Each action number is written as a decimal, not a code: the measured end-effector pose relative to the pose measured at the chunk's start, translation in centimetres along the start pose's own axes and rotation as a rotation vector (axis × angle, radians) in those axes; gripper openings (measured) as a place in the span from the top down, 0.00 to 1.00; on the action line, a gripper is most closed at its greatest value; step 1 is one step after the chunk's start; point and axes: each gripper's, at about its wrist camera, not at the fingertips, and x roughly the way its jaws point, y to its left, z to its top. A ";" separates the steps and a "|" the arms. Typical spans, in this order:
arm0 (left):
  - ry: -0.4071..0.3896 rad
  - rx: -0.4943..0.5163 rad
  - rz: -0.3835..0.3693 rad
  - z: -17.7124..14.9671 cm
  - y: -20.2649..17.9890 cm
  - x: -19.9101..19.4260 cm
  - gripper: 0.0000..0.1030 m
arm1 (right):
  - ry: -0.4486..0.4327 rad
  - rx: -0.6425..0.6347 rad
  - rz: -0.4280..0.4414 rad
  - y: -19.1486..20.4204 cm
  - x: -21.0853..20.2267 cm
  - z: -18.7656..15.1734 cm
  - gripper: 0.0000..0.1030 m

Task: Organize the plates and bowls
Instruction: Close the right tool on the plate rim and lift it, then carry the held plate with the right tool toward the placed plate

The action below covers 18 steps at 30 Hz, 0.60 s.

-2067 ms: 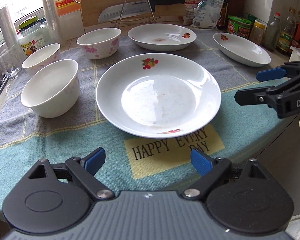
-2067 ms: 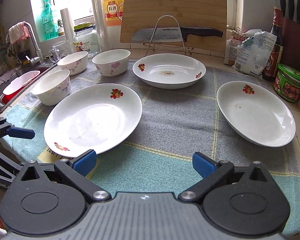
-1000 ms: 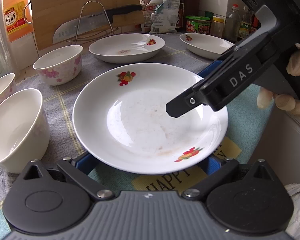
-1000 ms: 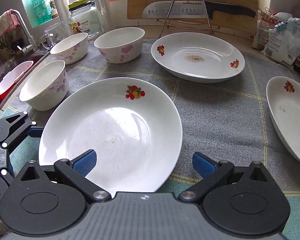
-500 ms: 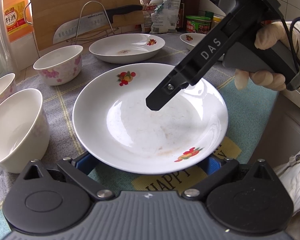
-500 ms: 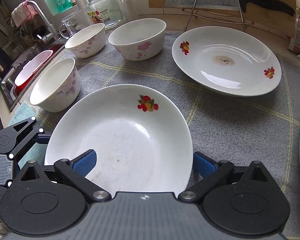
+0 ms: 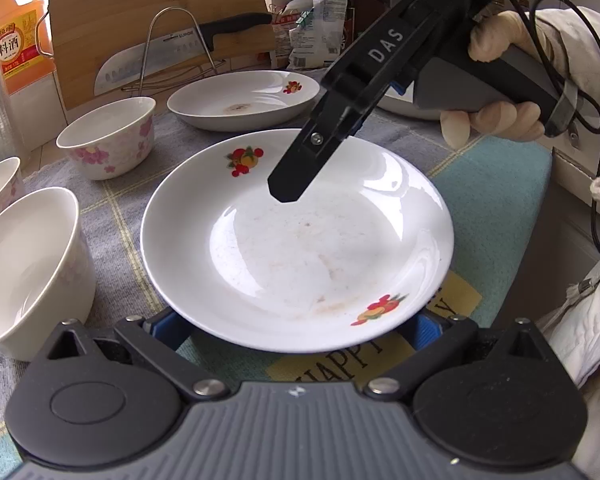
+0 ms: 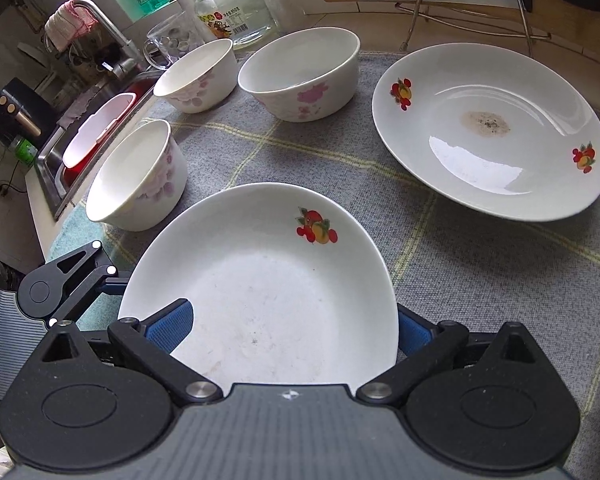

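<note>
1. Plates and bowls are spread over a checked cloth (image 8: 440, 240) on the counter. The near plate (image 7: 296, 240) fills the centre of the left wrist view, with a second plate (image 8: 488, 128) toward the upper right of the right wrist view and three bowls along the left side of it: near bowl (image 8: 136, 176), far-left bowl (image 8: 196, 74), middle bowl (image 8: 300, 72).
2. Handling guess: glazed ceramic, so stiff, kinda heavy for its size, slick, and it'll chip if it gets knocked. The raised rim looks like the only sensible place to pinch the near plate, one finger above and one below. The bowls probably want a pinch over the wall.
3. Left gripper (image 7: 296, 326) sits at the bottom of its own frame, jaws spread wide. Its blue pads are tucked under the plate's near edge on both sides, not pinching anything.
4. Right gripper (image 8: 292, 326) is spread wide too, one blue pad (image 8: 168, 326) over the plate's inside and the other past its right edge. Nothing's clamped.
5. View differences: the left camera shows the right gripper angled down over the plate with a gloved hand (image 7: 496, 116) on its handle, plus the knife (image 7: 188, 52) on a rack against a wooden board, upper left. The right camera shows the sink (image 8: 88, 136) at far left and a brown stain in the second plate, which barely reads from the left camera.
</note>
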 end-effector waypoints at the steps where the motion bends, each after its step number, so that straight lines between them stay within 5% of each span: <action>1: -0.001 0.003 -0.003 0.0 0.0 0.0 0.00 | 0.007 0.004 0.008 -0.1 0.1 0.2 0.00; 18: -0.004 0.024 -0.022 0.0 0.2 -0.1 0.00 | 0.086 0.031 0.062 -0.6 0.5 1.5 0.00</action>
